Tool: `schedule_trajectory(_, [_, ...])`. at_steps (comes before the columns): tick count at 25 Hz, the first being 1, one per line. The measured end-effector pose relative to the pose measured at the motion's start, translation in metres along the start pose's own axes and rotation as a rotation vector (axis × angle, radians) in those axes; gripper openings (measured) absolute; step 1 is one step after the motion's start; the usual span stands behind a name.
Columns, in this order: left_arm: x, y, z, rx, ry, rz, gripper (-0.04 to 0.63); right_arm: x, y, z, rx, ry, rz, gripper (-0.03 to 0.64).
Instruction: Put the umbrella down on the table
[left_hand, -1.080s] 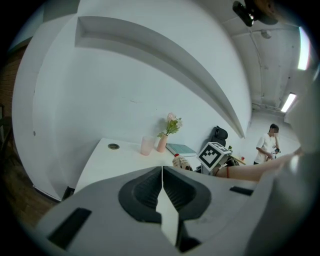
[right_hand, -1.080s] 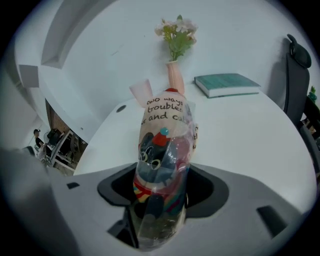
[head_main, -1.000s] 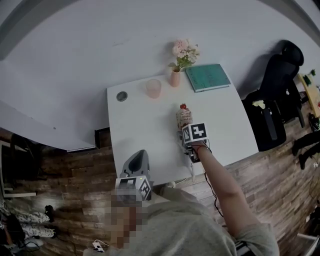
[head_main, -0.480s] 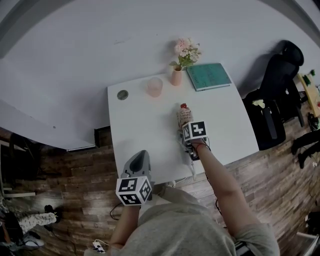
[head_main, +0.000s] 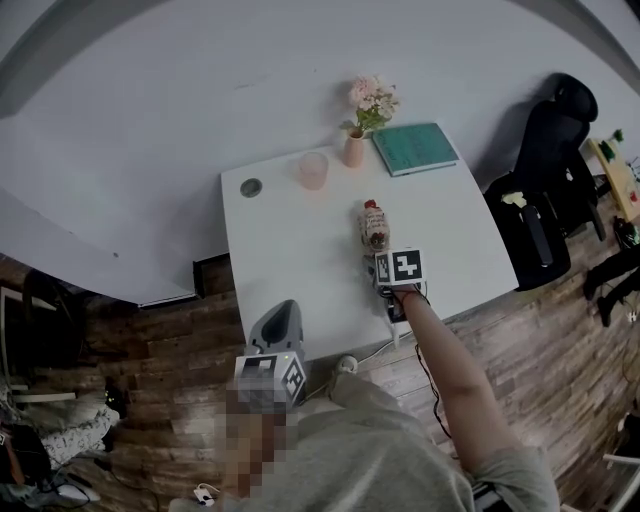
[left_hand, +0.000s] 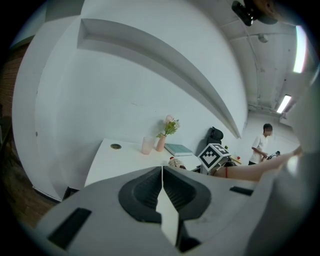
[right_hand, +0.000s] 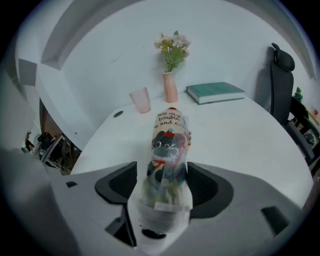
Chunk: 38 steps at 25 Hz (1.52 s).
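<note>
The umbrella (head_main: 374, 226), folded in a printed sleeve, lies flat on the white surface (head_main: 290, 250), right of the middle; its long axis runs near to far, the red-tipped end pointing far toward the vase of flowers (head_main: 354, 150), the capped end near; that near end sits between the jaws of the right gripper (right_hand: 164, 187), which stand wide and have just been opening, one pad at each side of the sleeve; the right forearm (head_main: 450, 370) reaches in from the near right, the gripper angled steeply down; the left gripper (head_main: 281, 312) hangs at the near edge, well apart from the umbrella, jaws together on nothing; far along the surface stand a pink cup (head_main: 313, 170) and a teal book (head_main: 415, 148); a black office chair (head_main: 545, 190) stands at the right on a wood floor (head_main: 150, 350); a pale wall (head_main: 200, 80) rises behind.
</note>
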<state>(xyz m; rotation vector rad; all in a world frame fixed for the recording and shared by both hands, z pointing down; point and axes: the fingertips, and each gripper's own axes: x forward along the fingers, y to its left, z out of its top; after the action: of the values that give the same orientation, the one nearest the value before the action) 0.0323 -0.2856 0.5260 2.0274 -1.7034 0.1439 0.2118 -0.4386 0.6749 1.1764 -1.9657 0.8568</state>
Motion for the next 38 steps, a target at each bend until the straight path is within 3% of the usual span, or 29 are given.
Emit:
schedule_trajectory(8, [-0.043,-0.001,-0.004,0.022,-0.008,-0.045,0.009,-0.065,0.043,-0.016,-0.007,-0.139,0.023,0.301])
schedule_trajectory(25, [-0.181,-0.002,-0.033,0.075,-0.055,-0.086,0.009,-0.222,0.174,-0.099,-0.088,-0.445,0.062,0.139])
schedule_trajectory(32, [-0.234,-0.006,-0.050,0.074,-0.081,-0.089,0.009,-0.273,0.214,-0.147,-0.142,-0.539,0.048,0.064])
schedule_trajectory(38, [-0.268,-0.012,-0.056,0.073,-0.102,-0.103,0.009,-0.307,0.235,-0.182,-0.122,-0.593,0.040,0.023])
